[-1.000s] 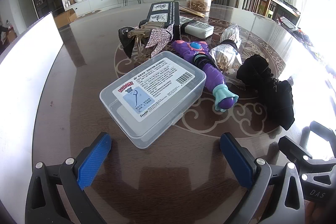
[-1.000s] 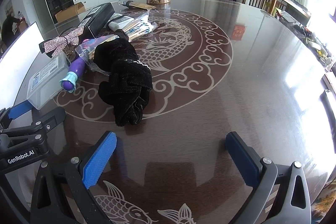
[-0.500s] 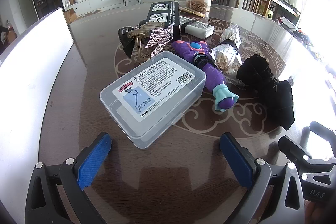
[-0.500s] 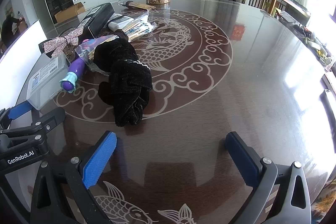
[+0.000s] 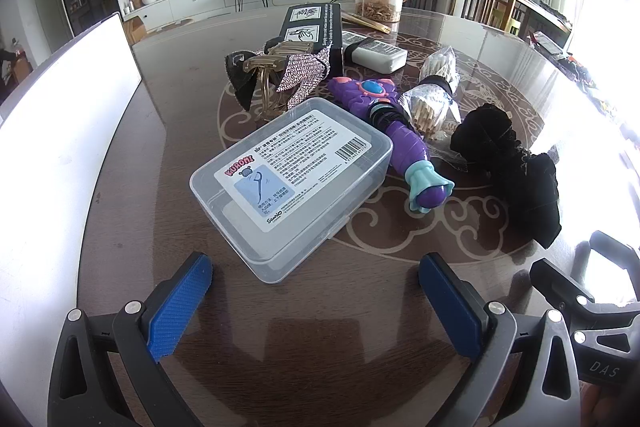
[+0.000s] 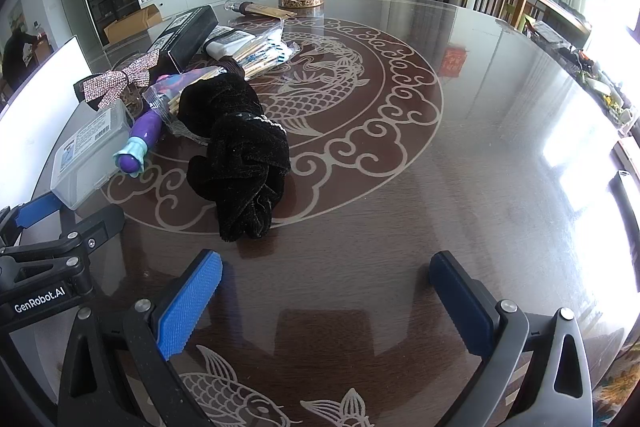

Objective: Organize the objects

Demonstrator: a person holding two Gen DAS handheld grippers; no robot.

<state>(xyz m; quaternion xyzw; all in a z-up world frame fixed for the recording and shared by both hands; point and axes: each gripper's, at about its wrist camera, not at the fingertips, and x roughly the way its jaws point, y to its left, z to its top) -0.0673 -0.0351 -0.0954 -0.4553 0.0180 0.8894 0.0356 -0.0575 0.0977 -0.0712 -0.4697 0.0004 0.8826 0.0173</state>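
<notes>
Glossy table (image 5: 120, 187): clear box (image 5: 292, 183) just ahead of gaping left gripper (image 5: 316, 301) (right gripper (image 6: 326, 301) likewise empty), lying diagonally.

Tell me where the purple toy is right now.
The purple toy lies on the table, centre of the left wrist view, between the clear plastic box on its left and the black velvet scrunchie on its right.

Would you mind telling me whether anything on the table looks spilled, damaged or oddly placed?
Nothing looks spilled or broken. The items are simply heaped together: the purple toy lies wedged between the clear plastic box and the black velvet scrunchie.
</notes>
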